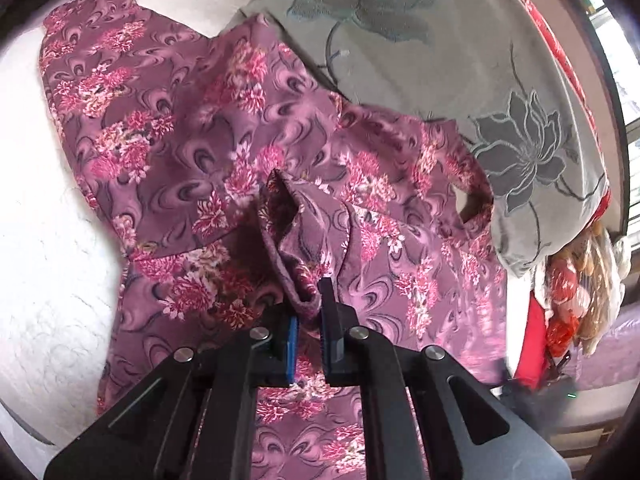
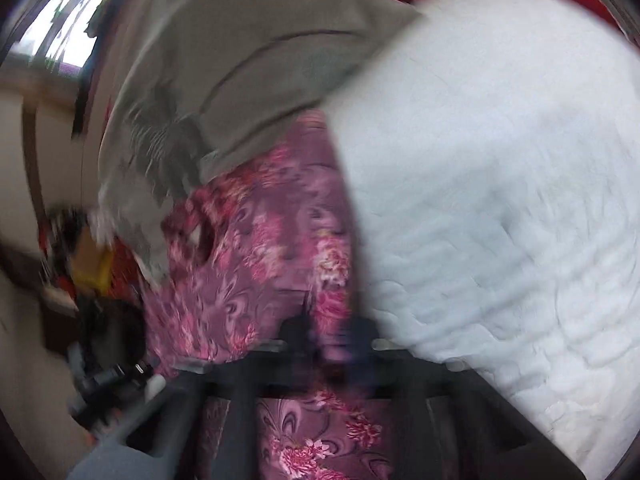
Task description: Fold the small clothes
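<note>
Lying on one white quilt [image 1: 44, 240] beside one grey floral pillow [image 1: 400, 60], the single purple dress [image 1: 160, 128] has a bunched fold pinched in the left gripper [image 1: 310, 312], and the blurred right gripper [image 2: 326, 332] seems clamped on its edge.
</note>
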`<act>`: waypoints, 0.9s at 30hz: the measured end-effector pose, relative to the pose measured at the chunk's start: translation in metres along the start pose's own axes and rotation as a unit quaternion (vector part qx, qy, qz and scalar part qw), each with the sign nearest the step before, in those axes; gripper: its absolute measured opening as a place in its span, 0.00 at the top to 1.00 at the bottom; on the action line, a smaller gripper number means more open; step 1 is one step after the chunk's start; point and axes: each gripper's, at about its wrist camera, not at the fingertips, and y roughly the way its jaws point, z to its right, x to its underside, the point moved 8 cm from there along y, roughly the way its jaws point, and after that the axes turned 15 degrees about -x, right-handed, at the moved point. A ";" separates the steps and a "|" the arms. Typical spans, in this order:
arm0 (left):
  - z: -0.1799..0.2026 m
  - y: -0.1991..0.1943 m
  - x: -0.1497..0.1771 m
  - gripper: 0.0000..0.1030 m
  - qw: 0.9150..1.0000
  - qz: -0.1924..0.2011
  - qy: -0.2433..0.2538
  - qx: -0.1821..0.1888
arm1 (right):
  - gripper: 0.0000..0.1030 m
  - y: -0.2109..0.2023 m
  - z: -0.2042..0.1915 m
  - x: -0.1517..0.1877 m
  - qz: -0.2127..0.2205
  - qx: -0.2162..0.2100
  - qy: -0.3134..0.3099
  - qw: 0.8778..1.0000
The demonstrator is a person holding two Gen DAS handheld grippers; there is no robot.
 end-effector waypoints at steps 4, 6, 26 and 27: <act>-0.002 0.021 0.010 0.91 0.999 -0.019 0.018 -0.030 | 0.90 -0.025 -0.023 -0.013 0.067 0.021 -0.078 0.994; -0.005 0.021 0.012 0.89 0.999 -0.018 0.021 -0.021 | 0.90 -0.010 -0.004 -0.006 0.024 0.057 -0.067 0.996; -0.055 -0.008 -0.027 0.65 1.000 0.006 0.015 0.002 | 0.79 0.114 -0.152 0.077 -0.078 0.013 -0.199 0.977; -0.074 -0.014 -0.041 0.58 1.000 0.016 0.007 -0.006 | 0.79 0.128 -0.161 0.084 -0.088 0.008 -0.206 0.975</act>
